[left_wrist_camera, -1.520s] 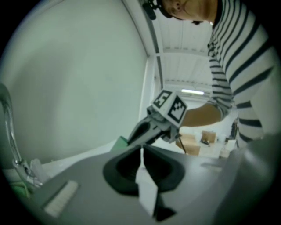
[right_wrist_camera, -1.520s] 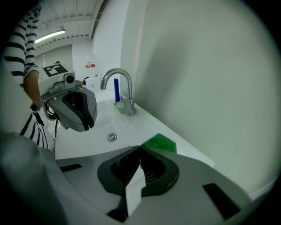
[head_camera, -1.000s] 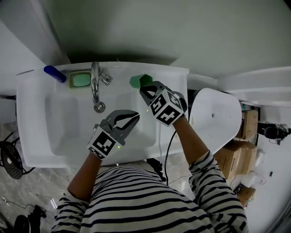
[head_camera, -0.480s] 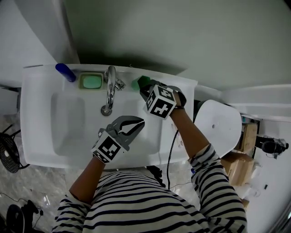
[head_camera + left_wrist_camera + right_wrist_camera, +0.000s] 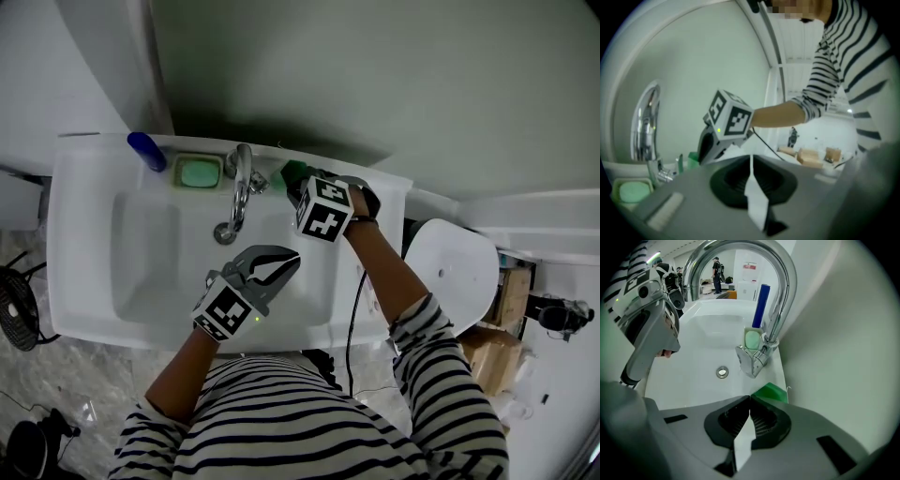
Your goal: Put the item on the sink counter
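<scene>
The green item (image 5: 293,172) looks to rest on the back ledge of the white sink counter (image 5: 82,192), close against the wall and just right of the tap (image 5: 242,183). It is small, plain green, with flat angled faces. Only part of it shows.

Green soap (image 5: 199,172) sits just left of the chrome faucet (image 5: 240,187) — blue cylinder (image 5: 146,150) beyond it.

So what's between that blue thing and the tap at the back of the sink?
A green soap bar in its dish, close beside the tap; the head view shows it best.
</scene>
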Demonstrator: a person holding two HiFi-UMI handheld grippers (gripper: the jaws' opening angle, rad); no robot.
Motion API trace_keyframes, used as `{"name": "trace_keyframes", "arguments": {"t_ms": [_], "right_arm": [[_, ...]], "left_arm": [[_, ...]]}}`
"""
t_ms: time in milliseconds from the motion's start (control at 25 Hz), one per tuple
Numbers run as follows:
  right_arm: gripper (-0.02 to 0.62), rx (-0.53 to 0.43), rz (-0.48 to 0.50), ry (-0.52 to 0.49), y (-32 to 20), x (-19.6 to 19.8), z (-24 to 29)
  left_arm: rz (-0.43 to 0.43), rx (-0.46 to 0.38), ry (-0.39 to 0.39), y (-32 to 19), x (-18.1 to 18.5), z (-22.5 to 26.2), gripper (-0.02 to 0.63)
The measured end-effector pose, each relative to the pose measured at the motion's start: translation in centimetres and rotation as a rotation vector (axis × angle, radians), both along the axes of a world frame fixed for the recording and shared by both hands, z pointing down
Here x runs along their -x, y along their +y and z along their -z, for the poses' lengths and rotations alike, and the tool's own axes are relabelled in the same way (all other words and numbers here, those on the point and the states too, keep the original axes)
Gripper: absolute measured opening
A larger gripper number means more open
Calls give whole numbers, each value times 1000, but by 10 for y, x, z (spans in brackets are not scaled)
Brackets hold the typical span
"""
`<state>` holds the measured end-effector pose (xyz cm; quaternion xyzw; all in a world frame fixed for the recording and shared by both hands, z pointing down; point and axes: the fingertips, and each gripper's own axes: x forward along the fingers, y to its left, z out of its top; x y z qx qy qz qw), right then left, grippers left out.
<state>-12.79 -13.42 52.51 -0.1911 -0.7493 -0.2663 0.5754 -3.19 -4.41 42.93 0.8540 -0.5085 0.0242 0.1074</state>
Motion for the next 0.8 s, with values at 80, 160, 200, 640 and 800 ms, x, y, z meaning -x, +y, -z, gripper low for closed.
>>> {"name": "trace_keyframes", "arguments": {"t_ms": [80, 160, 200, 640, 800], "right_arm": [[12, -3, 6, -5, 0, 2, 1], [12, -2, 5, -19, 0, 5, 1], [12, -1, 1, -29, -1, 6, 1], [58, 11, -94, -127, -2, 3, 11], [58, 23, -135, -171, -3, -4, 22]], "left_arm": [[3, -2, -1, 0, 1, 1, 17], [3, -3, -2, 0, 1, 1, 17], [2, -2, -2, 0, 1, 1, 17], [-18, 8, -20, 3, -5, -4, 17], [-26, 17, -27, 2, -9, -5, 17]]}}
